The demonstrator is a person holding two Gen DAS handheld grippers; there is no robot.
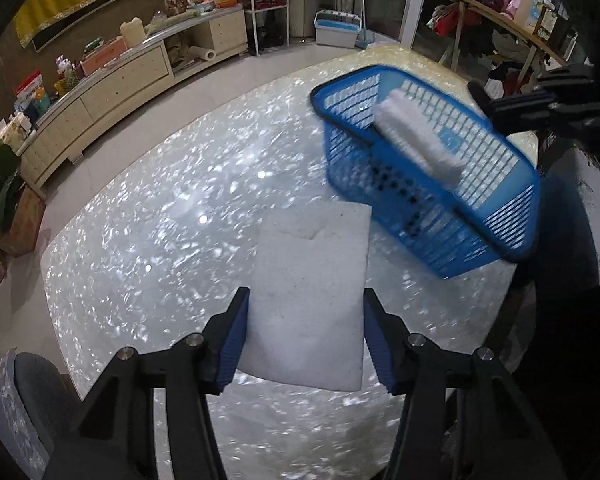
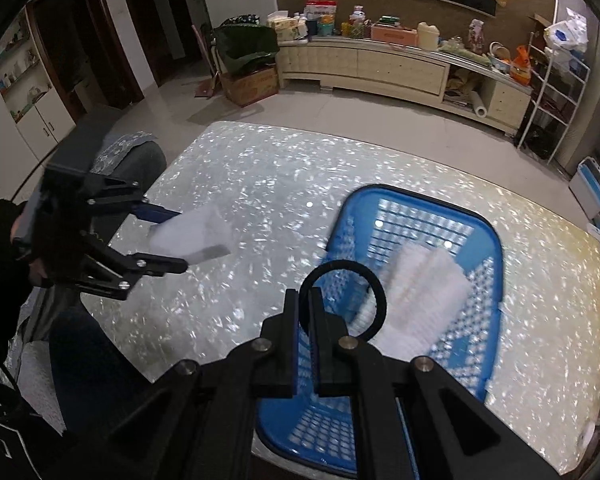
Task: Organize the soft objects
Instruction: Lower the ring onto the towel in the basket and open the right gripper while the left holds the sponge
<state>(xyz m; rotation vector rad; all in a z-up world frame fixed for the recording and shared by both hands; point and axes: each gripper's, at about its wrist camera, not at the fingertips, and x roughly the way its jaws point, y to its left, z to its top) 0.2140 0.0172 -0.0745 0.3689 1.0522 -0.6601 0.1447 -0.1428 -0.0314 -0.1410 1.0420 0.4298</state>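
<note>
my left gripper point(image 1: 305, 322) pinches a white foam pad point(image 1: 308, 288) above the table point(image 1: 160, 240); right gripper point(image 2: 305, 304) pinches a black hair tie point(image 2: 342, 280) over the blue basket point(image 2: 496, 248).

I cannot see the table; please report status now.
Left gripper shut on white foam pad. Right gripper shut on black hair ring above blue plastic basket. Nothing blocking.

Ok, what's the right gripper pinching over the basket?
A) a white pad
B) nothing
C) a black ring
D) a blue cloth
C: in the right wrist view the right gripper has its jaws closed on a black ring above the blue basket, while the white pad sits between the left gripper's fingers.
</note>
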